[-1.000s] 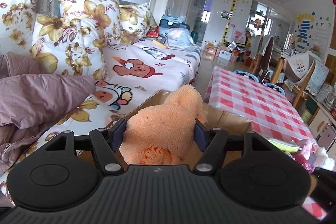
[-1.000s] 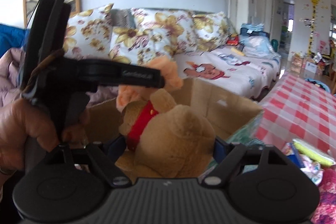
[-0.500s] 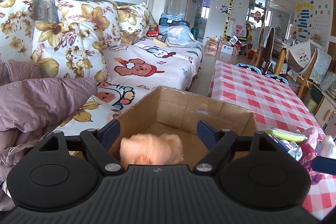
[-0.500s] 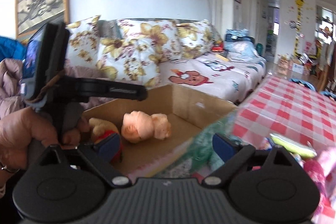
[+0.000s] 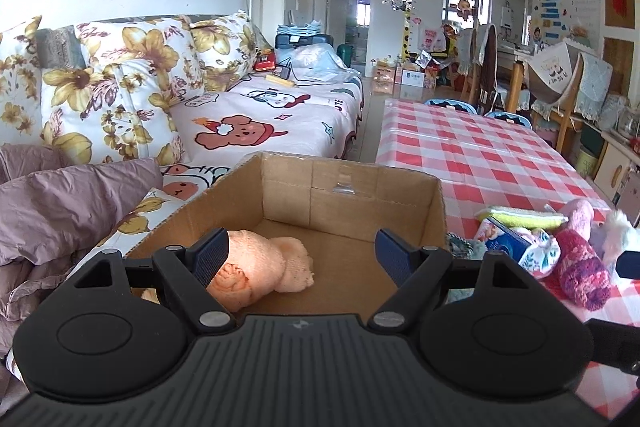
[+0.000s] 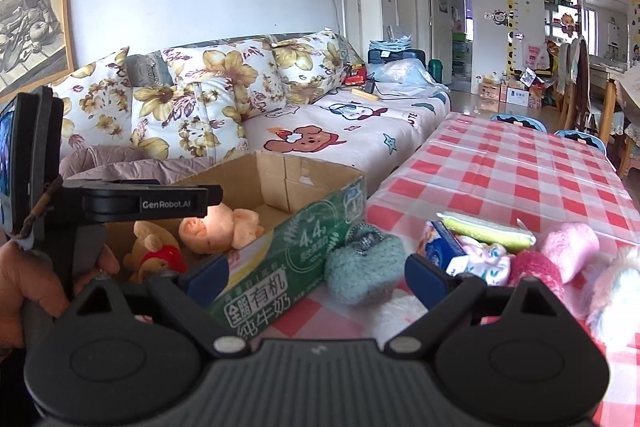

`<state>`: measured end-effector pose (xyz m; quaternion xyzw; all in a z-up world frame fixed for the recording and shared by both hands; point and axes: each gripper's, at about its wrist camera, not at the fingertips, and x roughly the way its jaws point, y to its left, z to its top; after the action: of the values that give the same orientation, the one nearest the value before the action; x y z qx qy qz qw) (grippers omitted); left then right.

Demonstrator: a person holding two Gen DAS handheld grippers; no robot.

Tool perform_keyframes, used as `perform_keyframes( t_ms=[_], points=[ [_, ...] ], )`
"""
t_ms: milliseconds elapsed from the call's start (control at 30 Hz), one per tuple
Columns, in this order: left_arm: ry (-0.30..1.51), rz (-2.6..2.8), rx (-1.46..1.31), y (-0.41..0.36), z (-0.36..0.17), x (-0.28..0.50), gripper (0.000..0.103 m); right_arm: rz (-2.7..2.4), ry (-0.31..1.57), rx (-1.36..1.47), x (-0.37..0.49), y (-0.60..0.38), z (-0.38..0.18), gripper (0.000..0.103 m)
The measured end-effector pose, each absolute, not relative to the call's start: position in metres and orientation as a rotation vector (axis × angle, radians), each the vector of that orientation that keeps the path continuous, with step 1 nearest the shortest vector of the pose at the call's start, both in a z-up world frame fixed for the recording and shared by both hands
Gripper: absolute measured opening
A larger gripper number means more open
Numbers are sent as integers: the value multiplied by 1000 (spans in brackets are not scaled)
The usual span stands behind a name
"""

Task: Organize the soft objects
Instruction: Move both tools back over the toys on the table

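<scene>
The peach toy [image 5: 260, 269] is seen lying in the box [image 5: 352, 187], beside a bear [image 6: 154, 257]. Left gripper [image 5: 302, 253] is held above the box, right gripper [image 6: 316, 277] over the teal pouch [image 6: 366, 269]; both jaws spread, nothing gripped.

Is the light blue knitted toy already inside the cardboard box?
No, the light blue knitted toy lies on the checked tablecloth, outside the cardboard box.

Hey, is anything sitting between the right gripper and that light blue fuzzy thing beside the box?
Nothing visible. The light blue knitted toy lies on the checkered tablecloth just ahead of the open right gripper, touching the cardboard box on its left.
</scene>
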<state>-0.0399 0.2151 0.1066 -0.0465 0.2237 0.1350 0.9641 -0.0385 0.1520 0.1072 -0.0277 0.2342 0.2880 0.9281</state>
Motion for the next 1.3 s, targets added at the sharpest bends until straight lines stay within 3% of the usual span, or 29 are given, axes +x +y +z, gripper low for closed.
perform_keyframes(
  t_ms=[1300],
  points=[
    [487, 64, 42, 193, 96, -25, 99, 288, 457, 110, -41, 8, 101, 94]
  ],
)
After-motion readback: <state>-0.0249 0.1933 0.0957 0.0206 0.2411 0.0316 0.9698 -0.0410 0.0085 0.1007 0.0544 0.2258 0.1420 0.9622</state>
